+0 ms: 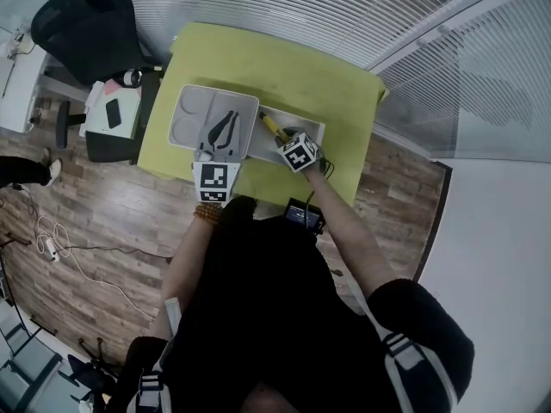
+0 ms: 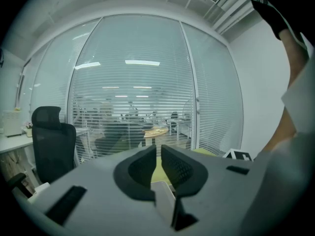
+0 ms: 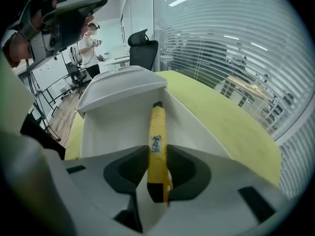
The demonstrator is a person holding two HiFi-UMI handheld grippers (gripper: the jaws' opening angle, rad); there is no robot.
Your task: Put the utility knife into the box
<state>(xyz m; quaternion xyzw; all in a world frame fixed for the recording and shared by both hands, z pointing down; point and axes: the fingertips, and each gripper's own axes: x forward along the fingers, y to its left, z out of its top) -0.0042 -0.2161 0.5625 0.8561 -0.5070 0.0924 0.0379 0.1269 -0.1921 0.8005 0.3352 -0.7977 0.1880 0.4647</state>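
**Counter** (image 1: 344,101), one: yellow-green top, carrying the box and the tray.

**Box** (image 1: 312,129), one: white, open-topped, long and narrow. It serves as the reference for the places below.

**Utility knife** (image 3: 157,132), one: yellow body with a black front tip and a small label on its back. It lies lengthwise inside the box walls with the tip towards the box's far end. The views do not show whether it touches the box floor.

**Right gripper** (image 3: 157,156), one: over the near end of the box and tilted steeply down. Its two jaws are clamped on the rear part of the utility knife, one pad on each side.

**Left gripper** (image 2: 157,154), one: to the left of the box, held roughly level. Its two jaws stand a narrow slit apart with nothing between them.

**Marker cubes**, two: one on each gripper, both on the near side of the box.

**Tray** (image 1: 185,110), one: white, touching or just beside the box's left side, under the left gripper. Two round hollows can be counted at the end farthest from the box.

**Office chair** (image 1: 86,24), one: black, on the wooden floor, well to the left of the box and beyond the counter's edge.

**Person** (image 3: 88,38), one: standing far beyond the box's left side.
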